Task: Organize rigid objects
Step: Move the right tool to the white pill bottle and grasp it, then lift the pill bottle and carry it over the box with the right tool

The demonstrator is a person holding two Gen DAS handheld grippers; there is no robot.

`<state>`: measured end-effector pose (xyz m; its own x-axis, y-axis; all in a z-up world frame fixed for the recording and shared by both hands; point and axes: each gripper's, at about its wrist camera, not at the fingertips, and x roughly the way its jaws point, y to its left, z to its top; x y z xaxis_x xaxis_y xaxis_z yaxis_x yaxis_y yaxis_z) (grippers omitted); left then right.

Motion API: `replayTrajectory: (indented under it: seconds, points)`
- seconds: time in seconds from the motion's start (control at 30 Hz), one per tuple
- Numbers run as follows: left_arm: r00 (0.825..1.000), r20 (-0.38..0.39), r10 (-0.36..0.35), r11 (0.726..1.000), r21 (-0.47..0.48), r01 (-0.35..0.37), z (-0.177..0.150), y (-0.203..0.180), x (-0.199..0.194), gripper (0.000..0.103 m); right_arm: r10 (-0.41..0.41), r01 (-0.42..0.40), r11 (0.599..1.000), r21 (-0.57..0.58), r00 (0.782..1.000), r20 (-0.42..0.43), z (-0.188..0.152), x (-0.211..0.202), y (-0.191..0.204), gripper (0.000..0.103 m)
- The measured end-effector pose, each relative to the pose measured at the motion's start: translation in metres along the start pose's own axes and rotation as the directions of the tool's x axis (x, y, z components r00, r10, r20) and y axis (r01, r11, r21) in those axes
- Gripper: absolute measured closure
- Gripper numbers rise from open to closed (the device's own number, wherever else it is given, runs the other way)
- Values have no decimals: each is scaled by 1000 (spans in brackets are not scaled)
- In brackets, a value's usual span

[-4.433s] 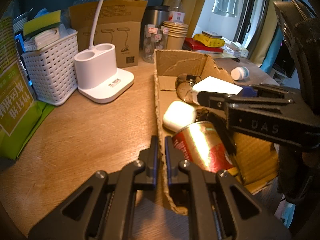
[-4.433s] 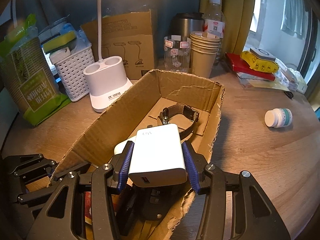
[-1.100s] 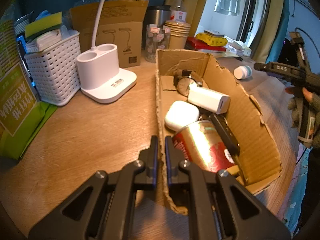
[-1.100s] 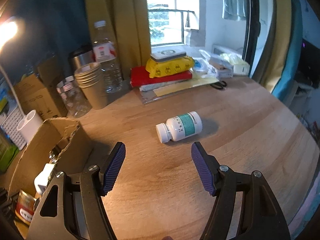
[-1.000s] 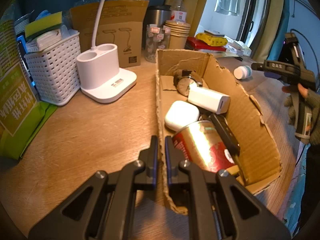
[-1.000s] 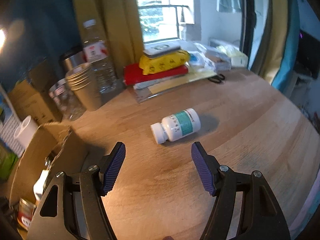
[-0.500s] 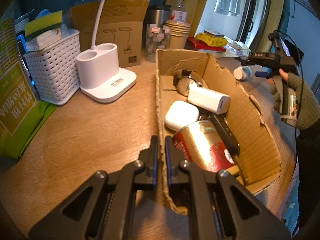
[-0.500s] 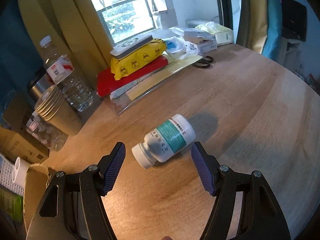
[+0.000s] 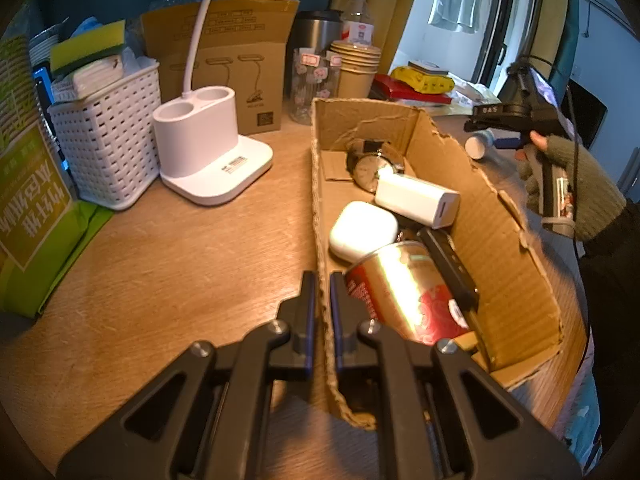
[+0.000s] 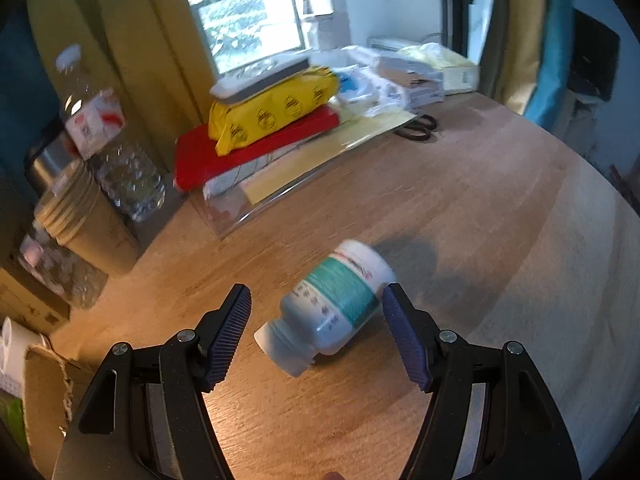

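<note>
A white pill bottle [image 10: 332, 304] with a teal label lies on its side on the wooden table, between the spread fingers of my open right gripper [image 10: 316, 332]; it also shows in the left wrist view [image 9: 478, 145]. My left gripper [image 9: 323, 300] is shut on the near left wall of the open cardboard box [image 9: 320, 216]. The box holds a white power bank [image 9: 418, 200], a white earbud case [image 9: 362, 230], a red can [image 9: 404, 296], a wristwatch [image 9: 370, 164] and a black remote [image 9: 450, 264].
A white lamp base [image 9: 212, 156], a white basket [image 9: 108, 136] and a green pack [image 9: 28, 208] stand left of the box. Paper cups [image 10: 88, 224], a water bottle [image 10: 112, 148], a red book with a yellow pack [image 10: 276, 108] and scissors [image 10: 418, 128] line the back.
My right gripper has moved forward to the pill bottle, which now lies between its open fingers. The left gripper has stayed shut on the box wall.
</note>
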<state>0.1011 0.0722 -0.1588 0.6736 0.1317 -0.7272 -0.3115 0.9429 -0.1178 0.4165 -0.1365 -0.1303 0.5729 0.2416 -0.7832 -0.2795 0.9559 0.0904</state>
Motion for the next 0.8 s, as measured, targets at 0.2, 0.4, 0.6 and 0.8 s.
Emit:
replayTrajectory:
  seconds: [0.2,0.4,0.6,0.8]
  points:
    - [1000,0,0,1000,0,0,0,0,0,94,-27,28,997,-65,1000,15,-3,5,7,31]
    - [1000,0,2,1000,0,-2,0,0,0,94,-42,41,994,-105,999,-1,-2,13,7,34]
    - [1000,0,3,1000,0,-3,-1,-1,-1,94,-23,21,992,-125,1000,-13,-6,14,5,51]
    - [1000,1,3,1000,0,-3,-1,-1,-1,94,2,-1,989,-150,1000,6,-14,2,5,52]
